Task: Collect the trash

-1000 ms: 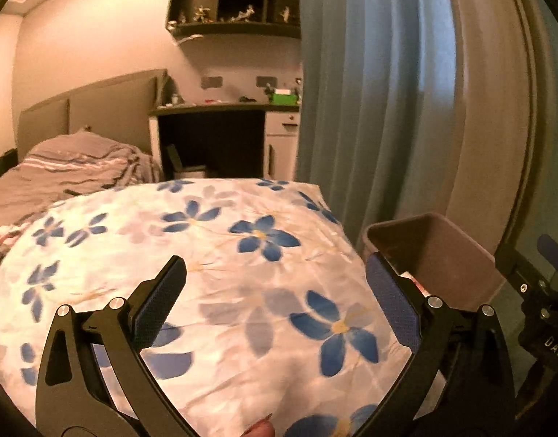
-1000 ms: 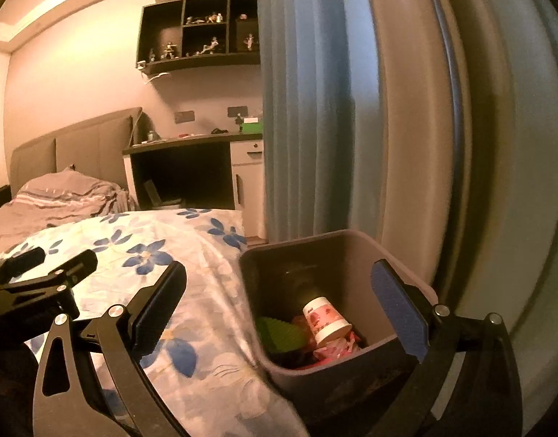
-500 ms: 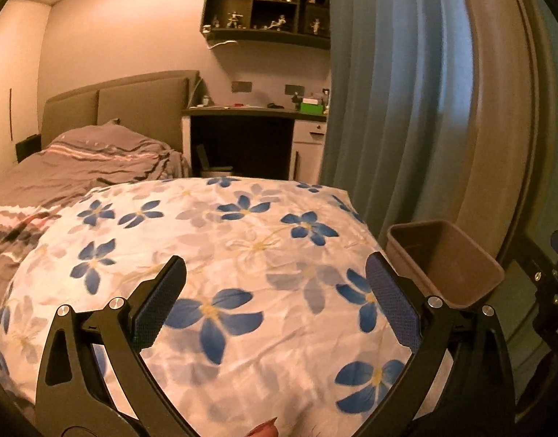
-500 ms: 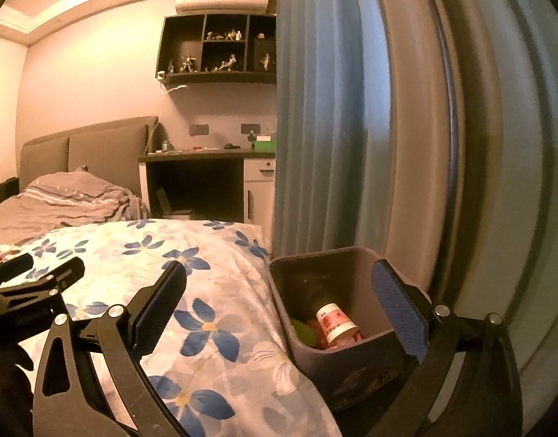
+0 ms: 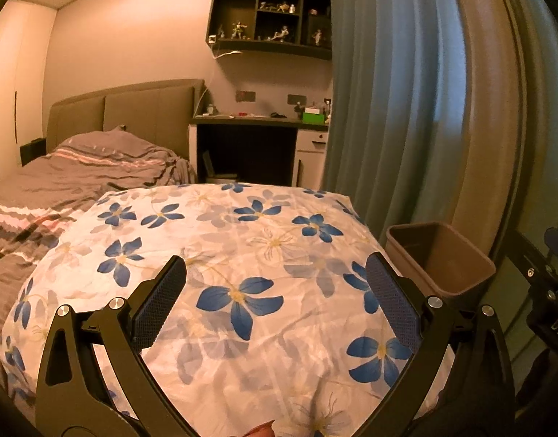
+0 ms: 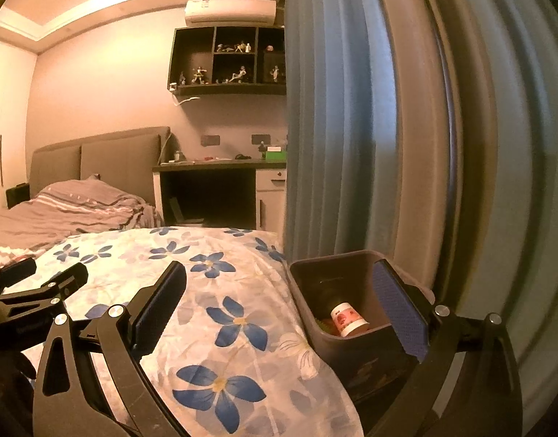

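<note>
- The left tongs are spread wide with nothing between them, held above a white cover printed with blue flowers.
- The right tongs are likewise gaping and hold nothing; their right finger overlaps the near right wall of the bin in the right wrist view.
- A brown rectangular waste bin sits just beside the right edge of the flowered cover, in front of a blue curtain.
- Inside the bin lies a paper cup with a pink print, tipped on its side, with something green next to it that is too hidden to name.
- From the left wrist view the same bin shows only its inner walls; its contents are out of sight.
- The left tongs also appear at the left edge of the right wrist view, over the cover.
- Behind, a bed with a grey striped duvet stands against a padded headboard.
- A dark tabletop carries a green box and small clutter; a wall shelf with figurines hangs above it.
</note>
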Motion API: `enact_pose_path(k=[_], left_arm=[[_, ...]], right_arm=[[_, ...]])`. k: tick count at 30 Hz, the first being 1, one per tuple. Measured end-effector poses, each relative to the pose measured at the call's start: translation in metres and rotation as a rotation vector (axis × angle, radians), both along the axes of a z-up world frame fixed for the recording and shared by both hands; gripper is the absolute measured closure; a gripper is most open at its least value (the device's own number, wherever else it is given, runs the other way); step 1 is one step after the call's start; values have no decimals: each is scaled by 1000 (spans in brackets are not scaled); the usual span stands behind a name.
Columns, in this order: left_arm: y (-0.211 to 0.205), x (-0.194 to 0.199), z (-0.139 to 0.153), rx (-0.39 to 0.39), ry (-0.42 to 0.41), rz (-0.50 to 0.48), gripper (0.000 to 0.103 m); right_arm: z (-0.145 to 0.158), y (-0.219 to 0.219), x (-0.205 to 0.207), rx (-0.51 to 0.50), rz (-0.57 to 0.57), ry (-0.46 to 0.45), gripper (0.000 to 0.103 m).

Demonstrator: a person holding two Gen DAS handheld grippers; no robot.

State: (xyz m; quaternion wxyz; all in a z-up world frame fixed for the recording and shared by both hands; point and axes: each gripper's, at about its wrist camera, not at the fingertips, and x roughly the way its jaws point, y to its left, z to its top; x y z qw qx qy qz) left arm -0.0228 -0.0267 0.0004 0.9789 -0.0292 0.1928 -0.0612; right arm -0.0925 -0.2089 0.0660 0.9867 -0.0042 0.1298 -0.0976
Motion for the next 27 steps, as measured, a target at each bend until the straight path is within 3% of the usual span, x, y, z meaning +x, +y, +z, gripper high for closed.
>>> enact_pose_path(k=[27], left_arm=[[7,-8,4,-5,-6,1,6]], right_arm=[[2,10,-3,5,9,-1,6]])
